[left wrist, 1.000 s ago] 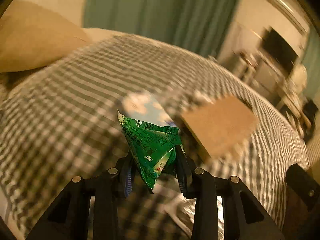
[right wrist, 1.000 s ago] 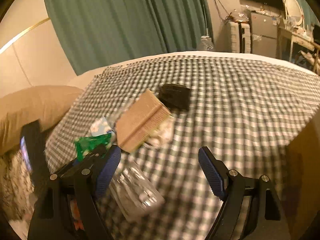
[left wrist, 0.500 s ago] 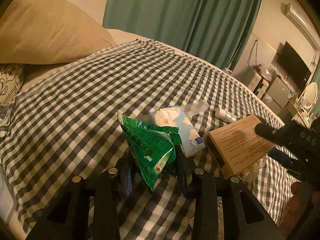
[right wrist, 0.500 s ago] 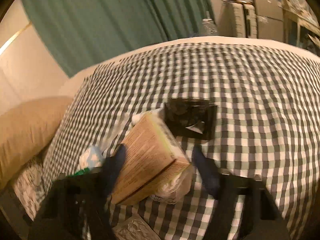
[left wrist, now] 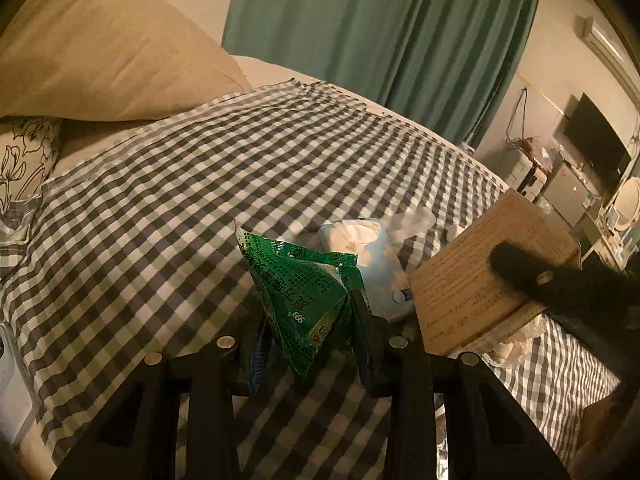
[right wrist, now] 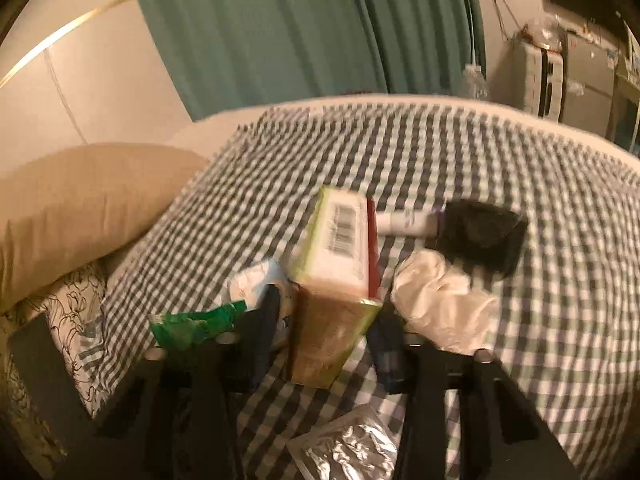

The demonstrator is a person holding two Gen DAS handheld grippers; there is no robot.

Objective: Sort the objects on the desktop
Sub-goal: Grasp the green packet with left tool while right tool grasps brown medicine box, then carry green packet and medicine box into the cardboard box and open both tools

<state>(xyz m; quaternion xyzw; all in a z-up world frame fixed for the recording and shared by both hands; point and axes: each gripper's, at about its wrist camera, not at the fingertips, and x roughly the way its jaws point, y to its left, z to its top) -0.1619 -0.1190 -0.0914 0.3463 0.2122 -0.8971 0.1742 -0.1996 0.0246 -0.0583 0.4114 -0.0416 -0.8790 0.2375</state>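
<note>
A crinkled green packet (left wrist: 304, 300), light and slippery by its look, is pinched between the left tongs (left wrist: 310, 344) above the checked bed (left wrist: 180, 184). Beside it, the right tongs (right wrist: 324, 344) clasp a stiff cardboard box (right wrist: 336, 280) by its sides, lifted near a white tissue pack (left wrist: 372, 256).

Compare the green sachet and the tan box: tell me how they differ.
The green sachet is soft, crinkled foil; the tan box is rigid cardboard. The sachet is much smaller than the box. The left gripper pinches the sachet; the right gripper clamps the box. Both are printed and held above the checkered cloth.
</note>
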